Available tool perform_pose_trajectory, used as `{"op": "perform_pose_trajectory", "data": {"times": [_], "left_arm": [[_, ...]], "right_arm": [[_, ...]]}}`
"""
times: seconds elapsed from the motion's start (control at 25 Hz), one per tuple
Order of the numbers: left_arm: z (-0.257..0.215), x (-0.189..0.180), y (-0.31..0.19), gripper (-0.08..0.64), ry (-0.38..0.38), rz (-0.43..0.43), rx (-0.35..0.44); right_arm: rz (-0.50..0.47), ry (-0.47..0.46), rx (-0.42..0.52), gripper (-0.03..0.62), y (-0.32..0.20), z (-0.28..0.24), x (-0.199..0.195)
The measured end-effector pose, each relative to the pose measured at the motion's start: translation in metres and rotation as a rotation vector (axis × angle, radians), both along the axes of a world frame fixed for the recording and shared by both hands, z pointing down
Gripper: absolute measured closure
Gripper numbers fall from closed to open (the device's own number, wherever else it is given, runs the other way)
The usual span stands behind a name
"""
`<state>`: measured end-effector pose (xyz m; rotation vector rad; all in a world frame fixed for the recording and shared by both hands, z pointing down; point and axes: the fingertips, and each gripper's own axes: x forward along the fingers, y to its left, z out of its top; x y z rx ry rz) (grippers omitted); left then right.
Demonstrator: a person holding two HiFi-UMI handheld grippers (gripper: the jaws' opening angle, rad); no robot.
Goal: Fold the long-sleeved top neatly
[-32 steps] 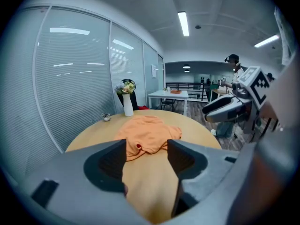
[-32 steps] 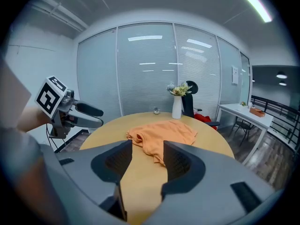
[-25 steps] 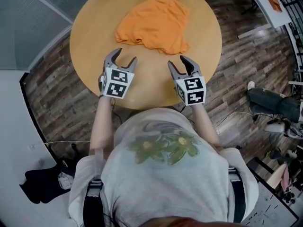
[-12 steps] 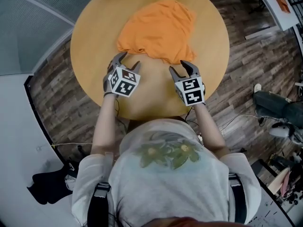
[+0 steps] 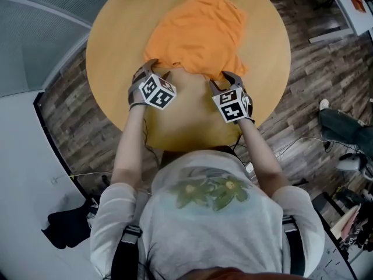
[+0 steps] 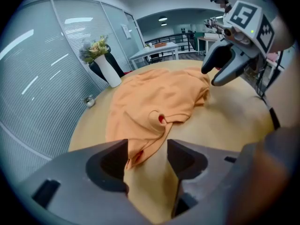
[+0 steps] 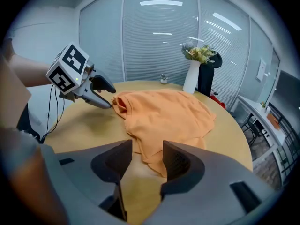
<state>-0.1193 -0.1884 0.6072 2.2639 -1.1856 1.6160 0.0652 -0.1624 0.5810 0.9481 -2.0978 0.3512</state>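
Head view: the crumpled orange top (image 5: 198, 31) sits mid-tabletop (image 5: 116, 39). The left tongs (image 5: 152, 69) and right tongs (image 5: 225, 79) are both parked at its near edge, presumably to grab it and spread it flat first.

Left gripper view: jaws apart, nothing pinched, hem lined up just ahead of the gap.

Right gripper view: same deal, released and empty, hem right in front.

Table (image 5: 111, 45): far rim was cut off at head view's top edge.
Top (image 5: 198, 34): sleeves were indistinguishable in the heap.
Item (image 6: 89, 101) by vase (image 6: 108, 70): was too small to identify.
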Motion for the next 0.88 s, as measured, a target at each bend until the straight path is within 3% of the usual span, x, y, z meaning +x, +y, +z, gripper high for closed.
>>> {"op": "perform_pose_trajectory", "data": {"times": [0.36,0.48,0.6,0.76,0.88], "left_arm": [[0.037,-0.032,-0.026,0.302,-0.175,0.037,-0.048],[0.048,-0.037,-0.025,0.315,-0.188,0.025,-0.066],[0.049,-0.039,-0.027,0.389,-0.152,-0.016,-0.06],[0.036,-0.035,-0.029,0.509,-0.047,-0.09,-0.05],[0.019,-0.029,-0.026,0.52,0.078,-0.155,-0.055]], "right_arm": [[-0.03,0.165,-0.048,0.378,-0.012,0.044,0.007],[-0.024,0.166,-0.06,0.442,-0.012,0.049,0.01],[-0.007,0.153,-0.059,0.531,-0.015,0.046,0.013],[0.054,0.086,-0.057,0.543,-0.018,0.032,0.021],[0.116,0.03,-0.039,0.543,-0.023,0.017,0.031]]}}
